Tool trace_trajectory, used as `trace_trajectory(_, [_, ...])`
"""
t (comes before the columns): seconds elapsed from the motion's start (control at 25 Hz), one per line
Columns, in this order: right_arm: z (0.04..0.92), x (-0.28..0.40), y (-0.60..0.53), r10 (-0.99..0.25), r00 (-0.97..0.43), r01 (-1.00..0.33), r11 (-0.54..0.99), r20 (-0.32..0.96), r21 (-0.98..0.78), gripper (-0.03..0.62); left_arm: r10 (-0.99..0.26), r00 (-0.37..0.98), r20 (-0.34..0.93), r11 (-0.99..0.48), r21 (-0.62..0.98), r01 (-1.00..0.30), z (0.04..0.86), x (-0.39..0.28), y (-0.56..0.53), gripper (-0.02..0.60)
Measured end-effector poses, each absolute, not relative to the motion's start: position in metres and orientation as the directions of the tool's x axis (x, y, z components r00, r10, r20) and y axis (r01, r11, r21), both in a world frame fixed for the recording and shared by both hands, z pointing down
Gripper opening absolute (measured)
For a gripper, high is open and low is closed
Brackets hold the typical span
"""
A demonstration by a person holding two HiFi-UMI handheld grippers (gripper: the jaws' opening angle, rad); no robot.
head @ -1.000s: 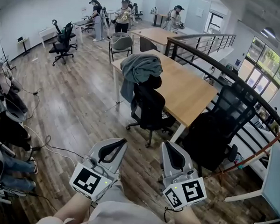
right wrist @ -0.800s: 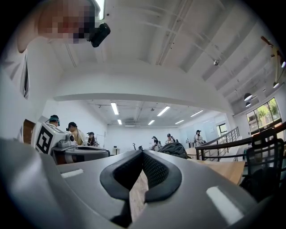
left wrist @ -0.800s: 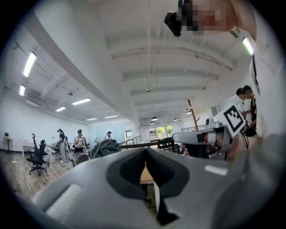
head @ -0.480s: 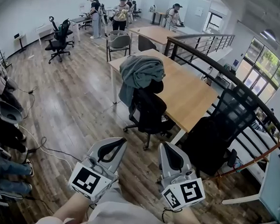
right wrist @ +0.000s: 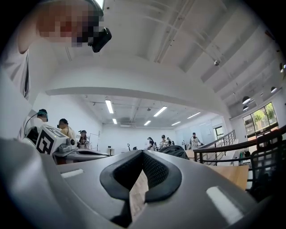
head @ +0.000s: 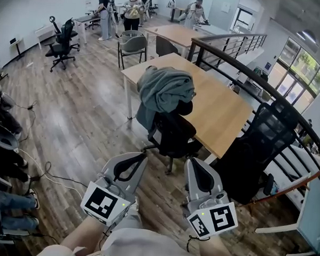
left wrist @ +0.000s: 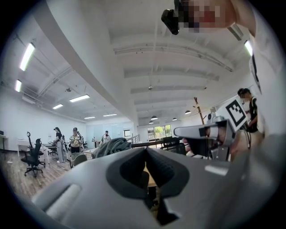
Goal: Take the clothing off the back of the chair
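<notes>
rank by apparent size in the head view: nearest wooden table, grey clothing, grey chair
1. nearest wooden table
2. grey clothing
3. grey chair; farther off, so real size unsure

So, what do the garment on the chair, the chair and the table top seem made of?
Grey-green draped garment: soft matte cloth; it sags in folds. Black wheeled office chair: dark matte fabric or mesh padding, unclear which. Light rectangular table top: wood or wood-look laminate; smooth, even tan surface.

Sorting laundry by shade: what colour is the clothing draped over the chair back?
Grey-green, a muted teal; the clothing shows best in the head view.
</notes>
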State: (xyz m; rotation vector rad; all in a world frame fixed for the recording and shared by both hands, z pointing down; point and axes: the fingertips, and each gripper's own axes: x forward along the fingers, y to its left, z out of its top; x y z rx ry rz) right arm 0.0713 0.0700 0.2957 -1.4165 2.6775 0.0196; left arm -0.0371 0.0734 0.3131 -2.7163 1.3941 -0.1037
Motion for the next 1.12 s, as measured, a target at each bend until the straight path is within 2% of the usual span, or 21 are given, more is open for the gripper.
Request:
trace_trajectory(0.6, [0.287,0.005,-0.069,-0.857,-0.511,-0.858,0.514,-0.072,-0.027,0.002,-0.77,0.637,0.028,-0.636,-0.097,-0.765,0.302,-0.101,-0.072,-0.009])
trace_trajectory(1.12, [0.304,-0.034,-0.129,-0.873,-0.486,-0.873,0.487,-0.044,-0.012,0.002,-0.748,0.663,0.019,-0.662,-0.084,-0.745,0.311,-0.136,-0.141,-0.009])
